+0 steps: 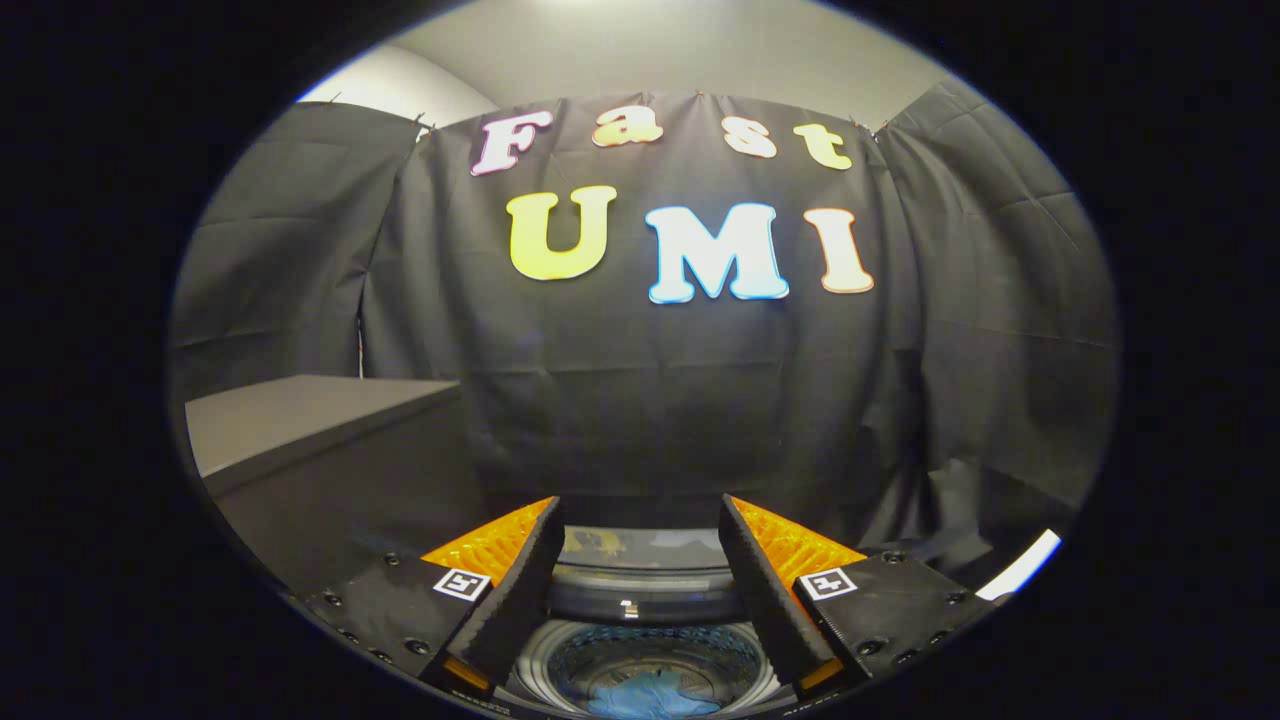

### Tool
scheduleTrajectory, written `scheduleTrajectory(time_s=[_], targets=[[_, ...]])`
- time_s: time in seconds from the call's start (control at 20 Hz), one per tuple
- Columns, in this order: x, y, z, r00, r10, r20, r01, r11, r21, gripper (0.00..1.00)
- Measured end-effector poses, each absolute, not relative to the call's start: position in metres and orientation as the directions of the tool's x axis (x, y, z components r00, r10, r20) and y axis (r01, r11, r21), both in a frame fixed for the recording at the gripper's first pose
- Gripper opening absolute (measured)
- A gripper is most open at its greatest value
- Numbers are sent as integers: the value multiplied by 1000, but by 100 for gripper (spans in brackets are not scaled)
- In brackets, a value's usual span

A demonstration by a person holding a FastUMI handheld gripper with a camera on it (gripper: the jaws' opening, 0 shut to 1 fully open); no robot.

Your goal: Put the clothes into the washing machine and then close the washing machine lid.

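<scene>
My gripper (640, 520) hangs open above a top-loading washing machine (640, 595), with nothing between its fingers. Below and between the fingers lies the round drum (650, 660), its ribbed metal wall showing. A light blue piece of clothing (650, 695) lies crumpled at the bottom of the drum. The machine's lid (640, 545) stands raised at the back, just beyond the fingertips, with a glossy dark surface.
A dark grey box-like cabinet (310, 420) stands to the left of the machine, with a flat top. Black cloth walls (640, 400) close the booth behind and on both sides. A white strip (1020, 565) shows low at the right.
</scene>
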State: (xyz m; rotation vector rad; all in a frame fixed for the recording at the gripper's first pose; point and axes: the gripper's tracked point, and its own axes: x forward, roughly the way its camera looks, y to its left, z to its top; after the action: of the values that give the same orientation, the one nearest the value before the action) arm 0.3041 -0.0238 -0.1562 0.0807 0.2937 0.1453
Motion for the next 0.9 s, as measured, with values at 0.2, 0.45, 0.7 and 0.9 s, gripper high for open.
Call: scheduleTrajectory(time_s=[0.2, 0.45, 0.7, 0.9], targets=[[285, -17, -180, 933, 168, -317, -135, 983, 124, 98], [267, -12, -197, 918, 179, -353, -149, 983, 110, 98], [261, -13, -183, 925, 184, -333, -155, 982, 112, 98], [255, -18, -150, 943, 181, -280, -158, 982, 103, 98]])
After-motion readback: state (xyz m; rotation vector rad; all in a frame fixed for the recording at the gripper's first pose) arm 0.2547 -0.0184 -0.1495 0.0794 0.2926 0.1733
